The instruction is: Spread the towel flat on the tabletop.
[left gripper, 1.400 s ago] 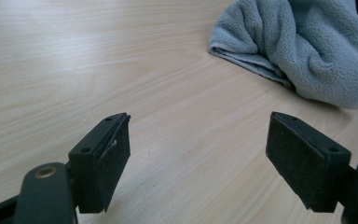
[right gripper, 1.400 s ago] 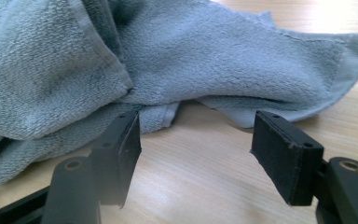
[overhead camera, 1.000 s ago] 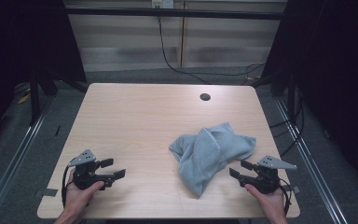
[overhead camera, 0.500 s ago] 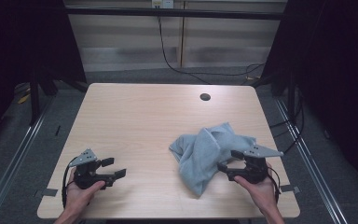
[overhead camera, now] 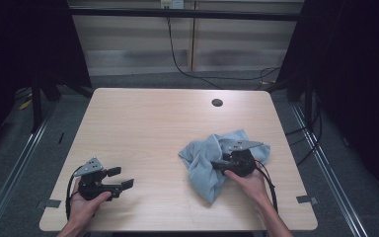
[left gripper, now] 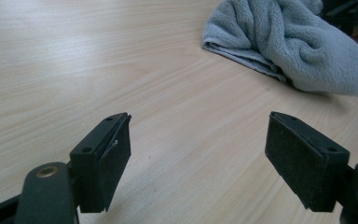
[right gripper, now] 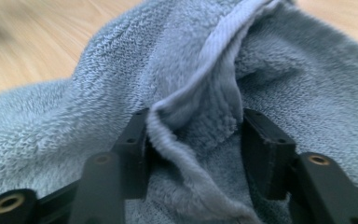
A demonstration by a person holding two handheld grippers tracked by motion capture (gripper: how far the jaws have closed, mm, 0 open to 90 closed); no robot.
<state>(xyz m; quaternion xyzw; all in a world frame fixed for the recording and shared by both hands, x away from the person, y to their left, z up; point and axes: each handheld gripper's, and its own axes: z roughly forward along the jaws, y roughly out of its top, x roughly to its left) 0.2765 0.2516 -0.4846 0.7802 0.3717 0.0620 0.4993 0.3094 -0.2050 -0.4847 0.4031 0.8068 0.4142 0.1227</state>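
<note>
- The tabletop [overhead camera: 143, 128] is pale wood, mostly bare, with a small dark round hole [overhead camera: 217, 102] near its far edge; the open space probably leaves room to spread or fold cloth.
- A grey-blue towel [overhead camera: 202, 163] lies crumpled on the right half, nearer the person's edge; it is bunched with a hemmed fold standing up, so it looks ready to be picked at rather than laid flat.
- The right hand-held gripper [overhead camera: 219, 165] sits on the towel; in the right gripper view its jaws stand apart on either side of the raised hem [right gripper: 191, 88], cloth between them, not yet pinched.
- The left hand-held gripper [overhead camera: 121, 177] rests near the tabletop's front left, well apart from the towel; its jaws gape wide with nothing in them, seemingly waiting.
</note>
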